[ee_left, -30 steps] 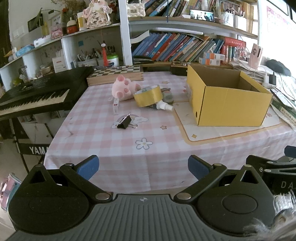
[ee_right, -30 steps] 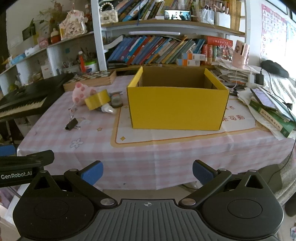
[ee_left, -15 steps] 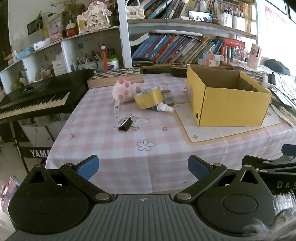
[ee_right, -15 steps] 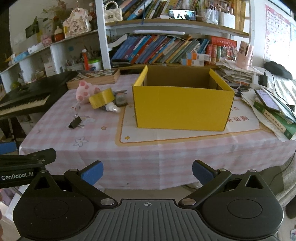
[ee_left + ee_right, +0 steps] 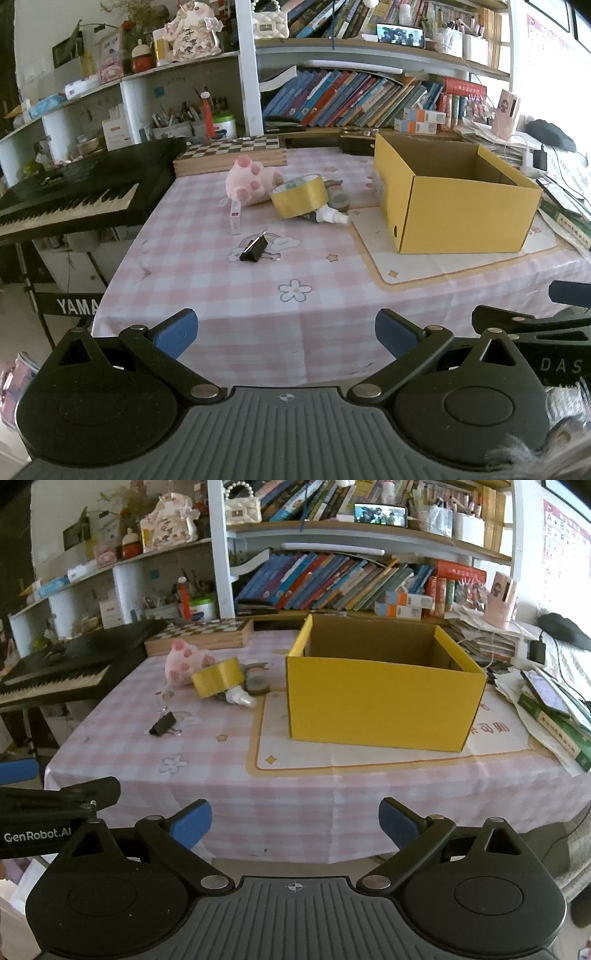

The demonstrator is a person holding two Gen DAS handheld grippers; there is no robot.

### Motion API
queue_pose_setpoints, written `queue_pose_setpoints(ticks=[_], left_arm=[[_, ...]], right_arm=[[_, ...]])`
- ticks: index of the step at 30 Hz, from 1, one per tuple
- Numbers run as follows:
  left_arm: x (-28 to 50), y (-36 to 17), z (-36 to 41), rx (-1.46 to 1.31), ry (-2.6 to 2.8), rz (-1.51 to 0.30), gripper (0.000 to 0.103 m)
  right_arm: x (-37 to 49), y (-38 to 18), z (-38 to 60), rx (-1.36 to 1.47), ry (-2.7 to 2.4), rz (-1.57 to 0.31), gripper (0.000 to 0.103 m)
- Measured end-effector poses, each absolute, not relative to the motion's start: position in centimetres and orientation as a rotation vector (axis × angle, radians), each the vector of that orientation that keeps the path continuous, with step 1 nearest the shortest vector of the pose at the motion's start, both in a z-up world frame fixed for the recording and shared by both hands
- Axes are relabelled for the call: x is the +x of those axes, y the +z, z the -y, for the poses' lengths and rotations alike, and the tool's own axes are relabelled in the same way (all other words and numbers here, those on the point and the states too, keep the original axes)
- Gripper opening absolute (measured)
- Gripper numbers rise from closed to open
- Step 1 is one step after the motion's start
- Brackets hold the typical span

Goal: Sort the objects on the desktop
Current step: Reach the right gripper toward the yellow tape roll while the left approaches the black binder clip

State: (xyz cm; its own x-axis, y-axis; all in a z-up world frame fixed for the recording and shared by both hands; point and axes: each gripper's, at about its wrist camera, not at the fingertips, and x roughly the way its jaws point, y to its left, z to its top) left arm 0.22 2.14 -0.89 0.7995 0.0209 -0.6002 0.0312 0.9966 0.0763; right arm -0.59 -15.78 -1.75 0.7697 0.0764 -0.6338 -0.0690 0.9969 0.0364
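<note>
An open yellow cardboard box (image 5: 454, 206) (image 5: 380, 698) stands on a mat on the pink checked table. Left of it lie a pink plush toy (image 5: 251, 181) (image 5: 183, 661), a yellow tape roll (image 5: 299, 201) (image 5: 218, 677), a small white bottle (image 5: 332, 218) (image 5: 240, 698), a small pink-and-white tube (image 5: 235, 219) and a black binder clip (image 5: 255, 249) (image 5: 162, 725). My left gripper (image 5: 286, 330) and right gripper (image 5: 295, 821) are both open and empty, held before the table's near edge.
A black keyboard (image 5: 74, 192) stands left of the table. A chessboard box (image 5: 231, 155) lies at the back. Bookshelves (image 5: 332, 583) fill the wall behind. Books, papers and a phone (image 5: 546, 698) pile at the right edge.
Both grippers have drawn slightly closer to the table and risen a little. Nothing on the table has moved.
</note>
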Motion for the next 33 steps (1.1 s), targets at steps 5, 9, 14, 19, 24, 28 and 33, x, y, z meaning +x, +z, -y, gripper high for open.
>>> queue_pose_setpoints(ticks=[5, 9, 14, 19, 24, 28, 33], left_arm=[[0.4, -0.8, -2.9, 0.071, -0.002, -0.658, 0.103], [0.4, -0.7, -3.6, 0.058, 0.007, -0.655, 0.103], [0.4, -0.7, -4.4, 0.03, 0.008, -0.651, 0.103], [0.6, -0.8, -5.4, -0.006, 0.02, -0.654, 0.103], [0.8, -0.8, -6.0, -0.019, 0.052, -0.651, 0.103], [1.3, -0.8, -6.4, -0.025, 0.056, -0.646, 0.102], [2.1, -0.9, -6.9, -0.029, 0.063, -0.643, 0.101]], right_arm=[[-0.2, -1.7, 15.0, 0.005, 0.099, -0.693, 0.093], [0.0, -1.6, 14.3, -0.009, 0.125, -0.692, 0.088], [0.4, -1.6, 13.5, -0.025, 0.159, -0.696, 0.084], [0.9, -1.7, 12.6, -0.037, 0.191, -0.697, 0.084], [1.5, -1.8, 12.0, -0.04, 0.218, -0.693, 0.084], [2.1, -1.9, 11.5, -0.037, 0.243, -0.681, 0.076], [3.2, -2.0, 11.0, -0.029, 0.267, -0.675, 0.065]])
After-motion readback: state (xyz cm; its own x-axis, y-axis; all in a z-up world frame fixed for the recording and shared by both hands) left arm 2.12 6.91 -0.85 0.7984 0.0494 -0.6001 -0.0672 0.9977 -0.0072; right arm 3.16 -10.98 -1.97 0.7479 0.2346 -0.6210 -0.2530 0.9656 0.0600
